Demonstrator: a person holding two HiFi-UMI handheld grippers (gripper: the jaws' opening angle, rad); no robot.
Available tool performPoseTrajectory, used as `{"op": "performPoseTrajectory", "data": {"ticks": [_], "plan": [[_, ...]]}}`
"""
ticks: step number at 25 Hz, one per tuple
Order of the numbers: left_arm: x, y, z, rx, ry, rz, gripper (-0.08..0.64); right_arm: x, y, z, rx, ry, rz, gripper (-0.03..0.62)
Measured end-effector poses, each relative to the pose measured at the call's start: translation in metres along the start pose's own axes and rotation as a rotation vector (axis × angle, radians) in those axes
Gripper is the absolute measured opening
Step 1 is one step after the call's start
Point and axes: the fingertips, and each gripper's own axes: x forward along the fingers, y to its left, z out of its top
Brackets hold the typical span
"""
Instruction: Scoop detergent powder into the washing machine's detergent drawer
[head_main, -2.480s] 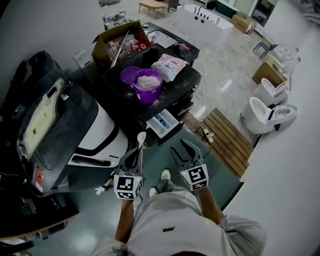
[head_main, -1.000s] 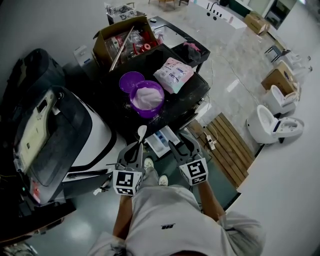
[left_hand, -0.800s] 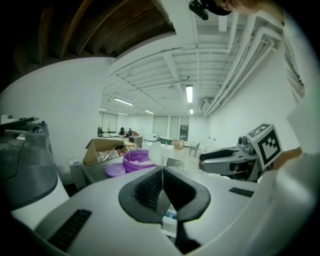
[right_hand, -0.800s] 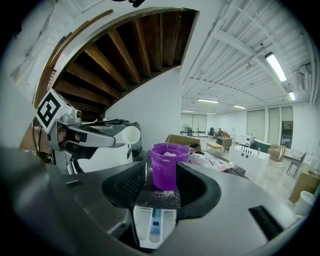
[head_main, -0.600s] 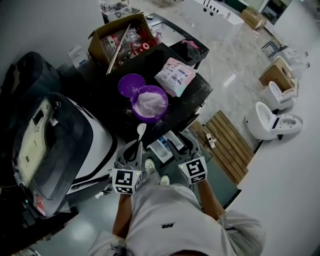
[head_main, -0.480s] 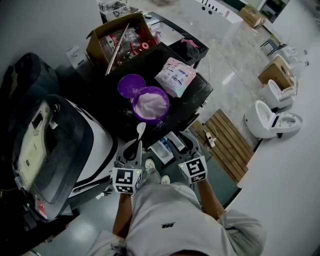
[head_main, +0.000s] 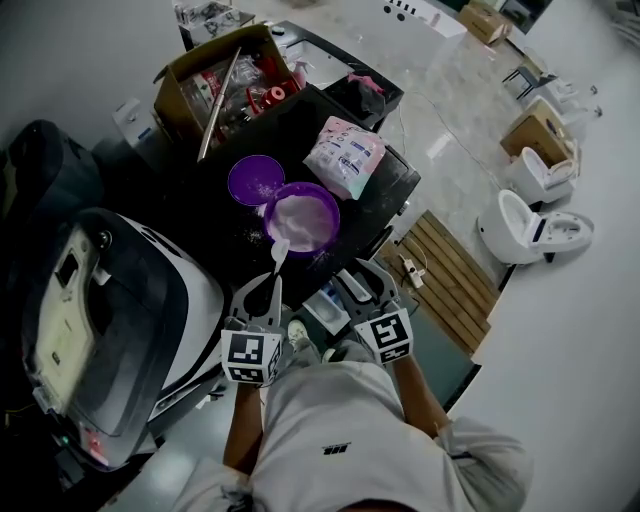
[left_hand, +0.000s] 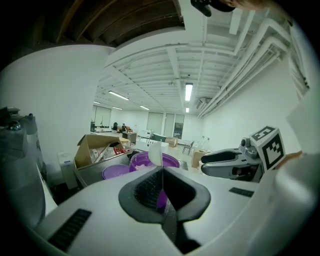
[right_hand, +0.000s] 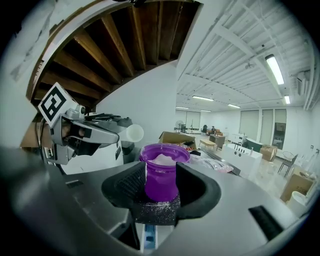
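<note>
A purple tub (head_main: 303, 220) full of white detergent powder stands on a black table (head_main: 390, 185), its purple lid (head_main: 251, 180) beside it. My left gripper (head_main: 268, 284) is shut on the handle of a white spoon (head_main: 279, 250); the spoon's bowl sits just short of the tub's near rim. In the left gripper view the spoon (left_hand: 155, 152) stands up from the closed jaws in front of the tub (left_hand: 170, 161). My right gripper (head_main: 361, 276) is open and empty, and the tub (right_hand: 164, 172) shows beyond its jaws. The white detergent drawer (head_main: 325, 306) pokes out below, between both grippers.
The white and dark washing machine (head_main: 110, 320) fills the left. On the table lie a detergent bag (head_main: 346, 155) and an open cardboard box (head_main: 222, 85) of clutter. A wooden pallet (head_main: 450, 290) and white toilets (head_main: 530, 225) are on the floor to the right.
Both grippers have come forward to the table's edge. The spoon, earlier over the drawer, now sits right by the tub's rim. The drawer is now mostly hidden under the grippers.
</note>
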Motion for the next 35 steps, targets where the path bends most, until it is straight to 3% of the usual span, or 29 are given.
{"op": "performPoseTrajectory", "data": {"ticks": [12,35], "plan": [[0.031,0.012,0.009,0.0,0.062,-0.025,0.017,0.019,-0.024,0.002,0.024,0.019,-0.019,0.187],[0.103,0.024,0.008,-0.027,0.279,0.069,0.017,0.07,-0.079,-0.005,0.039,0.044,0.109,0.187]]}}
